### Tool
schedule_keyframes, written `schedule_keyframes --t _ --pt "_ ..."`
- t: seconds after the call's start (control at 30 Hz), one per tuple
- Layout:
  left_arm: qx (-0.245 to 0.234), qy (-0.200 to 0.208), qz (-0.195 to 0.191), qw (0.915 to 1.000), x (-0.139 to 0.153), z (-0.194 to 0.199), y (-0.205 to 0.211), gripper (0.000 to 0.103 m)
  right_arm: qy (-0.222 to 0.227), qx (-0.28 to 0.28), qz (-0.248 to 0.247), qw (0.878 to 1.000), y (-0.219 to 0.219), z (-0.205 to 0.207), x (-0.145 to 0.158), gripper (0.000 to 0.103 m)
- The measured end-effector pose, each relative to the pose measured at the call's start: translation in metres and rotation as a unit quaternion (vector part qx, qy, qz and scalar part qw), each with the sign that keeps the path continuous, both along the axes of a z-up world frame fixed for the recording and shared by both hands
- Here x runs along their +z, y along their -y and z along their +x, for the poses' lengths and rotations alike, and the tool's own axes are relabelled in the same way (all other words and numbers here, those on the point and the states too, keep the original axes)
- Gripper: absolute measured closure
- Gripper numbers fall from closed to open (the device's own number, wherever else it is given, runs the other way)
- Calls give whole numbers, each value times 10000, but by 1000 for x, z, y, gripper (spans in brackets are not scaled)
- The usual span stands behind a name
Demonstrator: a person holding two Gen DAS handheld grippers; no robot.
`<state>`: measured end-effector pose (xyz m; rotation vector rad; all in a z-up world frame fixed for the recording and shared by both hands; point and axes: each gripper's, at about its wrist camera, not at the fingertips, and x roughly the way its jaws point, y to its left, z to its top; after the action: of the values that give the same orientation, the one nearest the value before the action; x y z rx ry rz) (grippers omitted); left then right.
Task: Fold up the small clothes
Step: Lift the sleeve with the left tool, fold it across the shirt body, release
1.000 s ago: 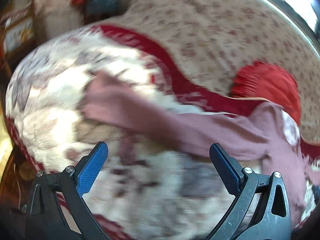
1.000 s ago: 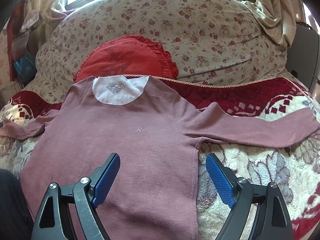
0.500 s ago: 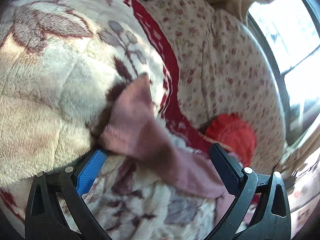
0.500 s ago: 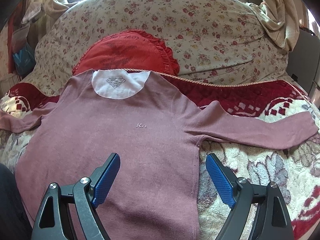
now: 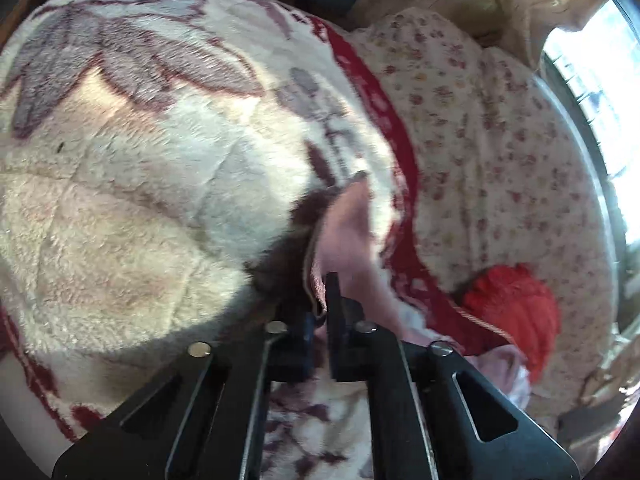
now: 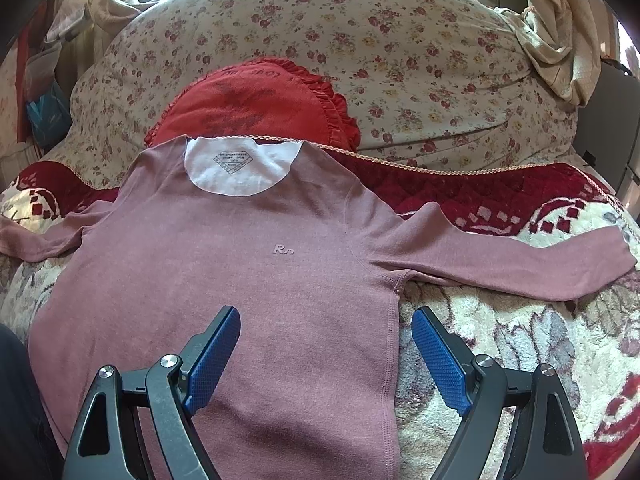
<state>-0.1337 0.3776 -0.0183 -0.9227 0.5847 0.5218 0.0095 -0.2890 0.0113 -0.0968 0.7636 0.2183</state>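
Shirt (image 6: 224, 280) lies flat; left gripper (image 5: 320, 304) jaws pinch its sleeve cuff (image 5: 344, 232), right gripper (image 6: 326, 344) jaws gape wide above it.

Open blanket (image 6: 500, 340) lies right of the shirt (image 6: 240, 280); the red cushion (image 6: 256, 108) crowds its collar.

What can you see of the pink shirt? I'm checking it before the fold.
The shirt is a dusty pink, long-sleeved knit with a white inner neck panel bearing a printed label and a small "Rn" mark on the chest. It lies flat, front up, on the blanket, sleeves spread, collar against the red cushion. The left gripper is shut on one cuff; the right gripper hovers open over the hem side.
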Motion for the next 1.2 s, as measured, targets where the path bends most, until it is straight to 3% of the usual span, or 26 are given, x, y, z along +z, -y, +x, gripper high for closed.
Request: schedule_keyframes --t 0.1,0.23,0.3,0.43,0.57,0.73,0.8,1.07,1.2 --pt "39 -219 450 9987 13 0 13 101 2 -6 -3 10000 0 0 0 17" --pt "-546 161 1065 9927 58 11 48 101 16 -30 14 10000 1 0 0 17" --pt "-969 560 1181 9867 86 22 69 101 10 -40 9 10000 1 1 -1 17" --pt "-1890 1138 1312 9665 131 58 116 101 41 -61 29 10000 3 0 0 17" --pt "-2789 1634 1064 9403 151 110 178 101 101 -254 130 9995 12 -1 5 17" --pt "-3378 1903 382 9210 138 183 258 101 88 -447 283 9986 26 -3 10 17" --pt "-3636 1915 315 9111 130 205 306 101 114 -512 300 9982 30 -5 13 17" --pt "-4828 1396 -4 8645 66 249 465 101 -22 -938 150 9955 51 -3 9 17" --pt "-5236 1252 1 8427 47 249 508 101 -104 -1074 108 9941 62 -4 8 17"
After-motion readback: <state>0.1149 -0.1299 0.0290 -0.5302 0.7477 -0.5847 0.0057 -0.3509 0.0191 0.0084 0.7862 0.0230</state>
